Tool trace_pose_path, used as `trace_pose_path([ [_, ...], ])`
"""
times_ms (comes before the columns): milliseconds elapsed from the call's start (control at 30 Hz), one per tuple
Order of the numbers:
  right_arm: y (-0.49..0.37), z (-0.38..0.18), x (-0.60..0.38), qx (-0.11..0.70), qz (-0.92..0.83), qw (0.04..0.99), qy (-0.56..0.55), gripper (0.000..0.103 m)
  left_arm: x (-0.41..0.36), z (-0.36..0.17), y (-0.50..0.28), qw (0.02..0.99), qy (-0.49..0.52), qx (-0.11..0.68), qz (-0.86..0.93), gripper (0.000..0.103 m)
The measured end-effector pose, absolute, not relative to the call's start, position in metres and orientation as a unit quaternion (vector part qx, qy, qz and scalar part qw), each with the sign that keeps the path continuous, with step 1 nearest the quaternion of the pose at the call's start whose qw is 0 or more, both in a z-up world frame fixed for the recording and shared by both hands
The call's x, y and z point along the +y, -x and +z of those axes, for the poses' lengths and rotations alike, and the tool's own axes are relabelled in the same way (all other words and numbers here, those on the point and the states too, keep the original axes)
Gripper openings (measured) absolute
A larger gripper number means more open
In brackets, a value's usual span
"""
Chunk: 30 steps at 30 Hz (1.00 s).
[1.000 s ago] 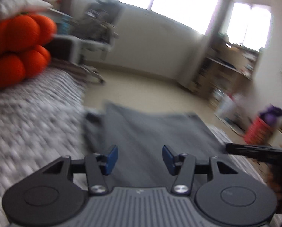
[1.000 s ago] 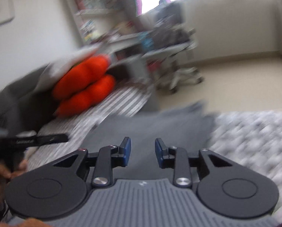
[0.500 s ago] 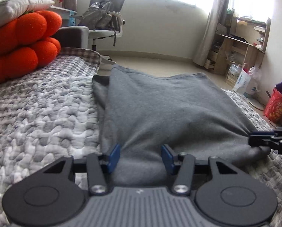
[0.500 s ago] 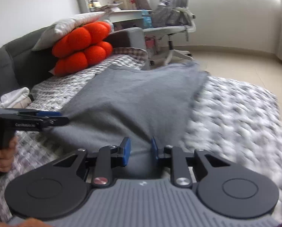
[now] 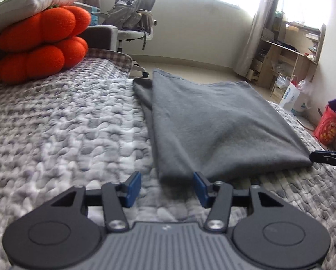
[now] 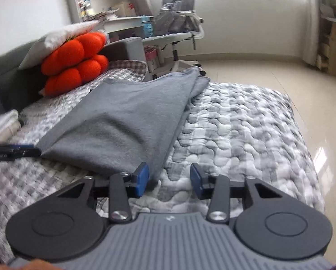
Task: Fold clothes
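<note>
Both tongs, left (image 5: 165, 186) and right (image 6: 169, 183), gape released at the near corners of the folded grey knit garment (image 5: 213, 126) lying on the grey-and-white quilted bed (image 5: 66, 123).

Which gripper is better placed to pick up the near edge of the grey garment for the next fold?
Roughly equal. The left gripper and right gripper both have open jaws, each beside a near corner of the grey garment.

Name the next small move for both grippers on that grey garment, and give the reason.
Probably pull both back and pick new hold points for another fold. The left gripper and right gripper are both open, each off a near corner of the grey garment, which lies folded on the quilt with nothing pinched.
</note>
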State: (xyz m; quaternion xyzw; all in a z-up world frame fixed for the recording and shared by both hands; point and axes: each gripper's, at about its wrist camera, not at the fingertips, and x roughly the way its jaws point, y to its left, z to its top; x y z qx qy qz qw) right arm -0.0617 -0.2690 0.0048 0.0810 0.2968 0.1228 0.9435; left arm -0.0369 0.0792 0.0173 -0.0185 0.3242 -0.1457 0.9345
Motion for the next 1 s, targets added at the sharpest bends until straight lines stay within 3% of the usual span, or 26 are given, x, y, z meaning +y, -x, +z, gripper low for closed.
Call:
trace_pose_path([
  [533, 0.081, 0.006, -0.282, 0.306, 0.158, 0.909, -0.233, 0.046, 0.089, 0.022, 0.027, 0.911, 0.137, 0.351, -0.169, 0.055],
  [767, 0.074, -0.002, -0.287, 0.307, 0.160, 0.884, -0.315, 0.045, 0.107, 0.002, 0.001, 0.850, 0.303, 0.391, -0.181, 0.060],
  [833, 0.071, -0.001, -0.287, 0.302, 0.155, 0.883, -0.325, 0.045, 0.103, 0.000, -0.002, 0.849, 0.302, 0.394, -0.180, 0.053],
  [900, 0.068, -0.001, -0.286, 0.297, 0.149, 0.884, -0.330, 0.042, 0.096, -0.001, -0.003, 0.853, 0.286, 0.399, -0.176, 0.029],
  [967, 0.066, -0.001, -0.283, 0.289, 0.147, 0.885, -0.333, 0.043, 0.094, -0.007, -0.006, 0.846, 0.296, 0.408, -0.176, 0.011],
  [1000, 0.066, -0.001, -0.281, 0.287, 0.145, 0.887, -0.332, 0.033, 0.092, -0.008, -0.004, 0.848, 0.295, 0.405, -0.174, 0.008],
])
